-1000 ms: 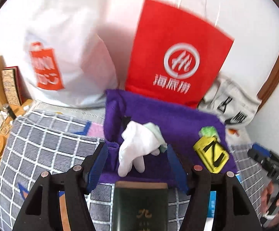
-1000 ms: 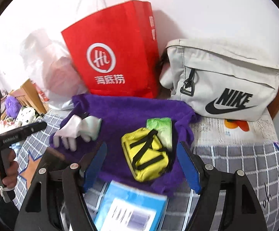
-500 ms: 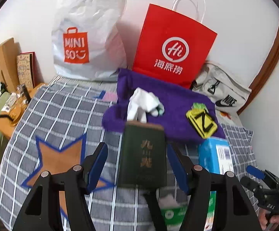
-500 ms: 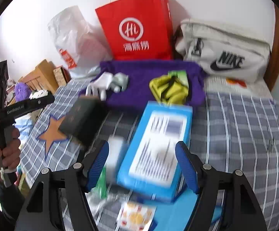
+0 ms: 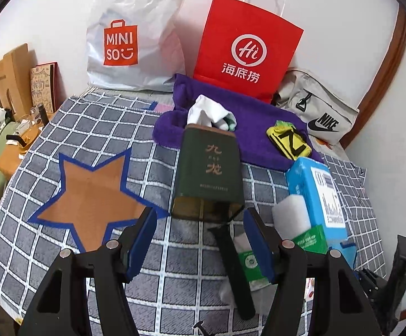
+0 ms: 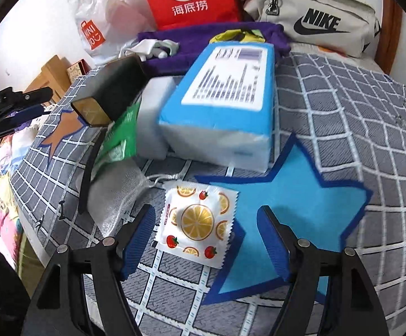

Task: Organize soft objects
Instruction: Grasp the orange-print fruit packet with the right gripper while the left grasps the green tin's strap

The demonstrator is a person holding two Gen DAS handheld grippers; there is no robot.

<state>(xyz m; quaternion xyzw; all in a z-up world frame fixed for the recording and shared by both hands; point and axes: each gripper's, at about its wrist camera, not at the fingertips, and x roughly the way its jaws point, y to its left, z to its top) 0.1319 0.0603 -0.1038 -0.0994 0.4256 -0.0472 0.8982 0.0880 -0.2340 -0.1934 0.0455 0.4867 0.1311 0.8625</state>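
Two hand-held grippers hang open over the checked blanket (image 5: 62, 145). The left hand-held gripper (image 5: 200, 240) has bare cloth and an orange star (image 5: 90, 190) to its left, a dark green tin (image 5: 210, 173) ahead. The right hand-held gripper (image 6: 205, 240) straddles the fruit-print packet (image 6: 197, 221), untouched, beside a blue star (image 6: 295, 207); the blanket's right side lies bare.

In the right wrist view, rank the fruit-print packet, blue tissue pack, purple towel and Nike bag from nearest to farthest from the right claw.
1. Fruit-print packet, between the open claw's fingers.
2. Blue tissue pack, straight ahead.
3. Purple towel, behind the pack.
4. Nike bag, far right by the wall.
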